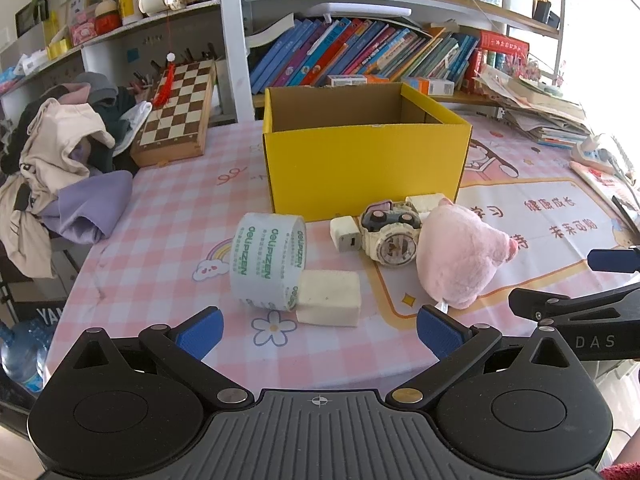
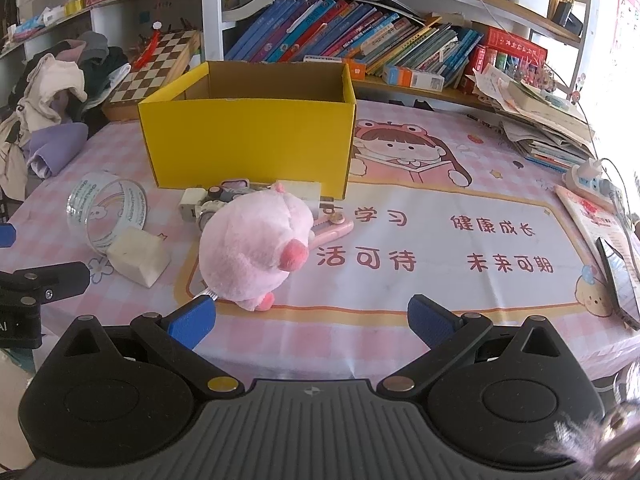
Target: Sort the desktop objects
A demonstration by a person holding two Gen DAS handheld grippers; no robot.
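Observation:
An open yellow box [image 1: 364,160] [image 2: 248,144] stands on the pink checked tablecloth. In front of it lie a tape roll [image 1: 268,262] [image 2: 106,208], a cream block [image 1: 330,298] [image 2: 138,256], a white charger [image 1: 345,234], a watch [image 1: 394,236] and a pink plush pig [image 1: 460,254] [image 2: 256,244]. A pink utility knife [image 2: 334,226] lies behind the pig. My left gripper [image 1: 320,332] is open and empty, near the block. My right gripper [image 2: 312,320] is open and empty, just right of the pig.
A chessboard [image 1: 176,108] and a heap of clothes [image 1: 60,152] sit at the left. Bookshelves [image 1: 360,52] run along the back. Stacked papers [image 2: 540,120], a power strip [image 2: 588,174] and a phone [image 2: 620,280] lie at the right edge.

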